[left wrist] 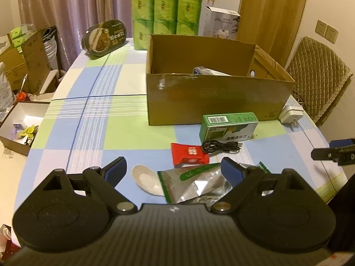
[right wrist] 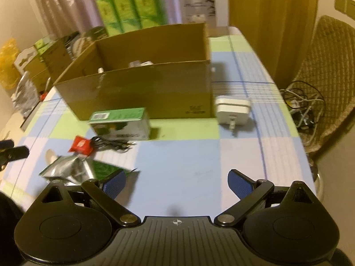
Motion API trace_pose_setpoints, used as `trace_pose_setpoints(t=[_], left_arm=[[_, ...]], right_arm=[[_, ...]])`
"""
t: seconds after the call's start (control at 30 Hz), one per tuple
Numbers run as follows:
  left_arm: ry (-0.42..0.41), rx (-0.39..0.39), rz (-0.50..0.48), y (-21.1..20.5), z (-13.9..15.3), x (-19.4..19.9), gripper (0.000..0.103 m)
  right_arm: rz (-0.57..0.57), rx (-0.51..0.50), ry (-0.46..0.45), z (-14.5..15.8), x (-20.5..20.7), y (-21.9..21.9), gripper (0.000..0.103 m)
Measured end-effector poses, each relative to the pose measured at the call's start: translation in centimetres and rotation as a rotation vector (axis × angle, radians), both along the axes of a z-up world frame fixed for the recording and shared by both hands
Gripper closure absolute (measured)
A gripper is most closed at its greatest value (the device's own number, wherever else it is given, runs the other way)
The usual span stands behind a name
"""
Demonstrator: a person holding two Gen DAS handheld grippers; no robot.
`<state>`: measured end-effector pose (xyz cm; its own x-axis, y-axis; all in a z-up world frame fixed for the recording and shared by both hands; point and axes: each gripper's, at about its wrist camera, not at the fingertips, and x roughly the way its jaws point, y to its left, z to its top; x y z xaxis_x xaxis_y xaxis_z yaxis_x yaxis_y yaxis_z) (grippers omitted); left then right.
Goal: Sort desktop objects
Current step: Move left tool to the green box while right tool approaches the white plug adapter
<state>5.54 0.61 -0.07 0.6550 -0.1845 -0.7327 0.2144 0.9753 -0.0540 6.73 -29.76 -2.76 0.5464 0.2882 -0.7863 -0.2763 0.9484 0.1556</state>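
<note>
An open cardboard box (left wrist: 213, 97) stands mid-table with some items inside; it also shows in the right wrist view (right wrist: 142, 93). In front of it lie a green carton (left wrist: 228, 126), a coiled black cable (left wrist: 219, 147), a red snack packet (left wrist: 188, 155), a white spoon (left wrist: 145, 178), a silver foil bag (left wrist: 195, 188) and a white charger plug (left wrist: 290, 116). My left gripper (left wrist: 174, 171) is open and empty, just above the spoon and foil bag. My right gripper (right wrist: 177, 182) is open and empty over bare tablecloth, right of the foil bag (right wrist: 66, 168) and short of the plug (right wrist: 231, 110).
Green tissue packs (left wrist: 166, 15), a round food tub (left wrist: 104, 37) and a white carton (left wrist: 221, 22) stand at the table's far end. Open boxes (left wrist: 20, 124) sit on the floor to the left. A padded chair (left wrist: 317, 77) with tangled cables (right wrist: 304, 106) stands at the right.
</note>
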Motion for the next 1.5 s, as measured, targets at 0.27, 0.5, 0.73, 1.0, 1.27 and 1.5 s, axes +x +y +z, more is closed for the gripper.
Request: trace_pose_setpoints(t=[0.27, 0.5, 0.73, 1.0, 1.27, 1.5], left_arm=[[0.011, -0.002, -0.046, -3.3, -0.9, 2.7, 0.010], [0.010, -0.003, -0.078, -7.4, -2.1, 5.1, 0.005], [0.003, 0.032, -0.160, -11.0, -3.8, 6.8, 0.004], [0.003, 0.111, -0.259, -12.0, -5.6, 8.6, 0.004], [-0.016, 0.182, -0.456, -12.4, -6.3, 10.2, 0.006], [-0.030, 0.236, -0.603, -12.8, -6.5, 11.3, 0.013]], right_arm=[[-0.073, -0.003, -0.001, -0.5, 2.7, -1.9, 0.007], [-0.110, 0.006, 0.007, -1.3, 5.0, -3.2, 0.007], [-0.118, 0.012, 0.014, -2.0, 7.1, -4.2, 0.007], [-0.130, 0.003, 0.013, -3.1, 9.3, -4.9, 0.007], [-0.132, -0.010, 0.019, -4.2, 11.9, -5.2, 0.007], [-0.101, -0.047, 0.029, -5.4, 13.8, -4.4, 0.008]])
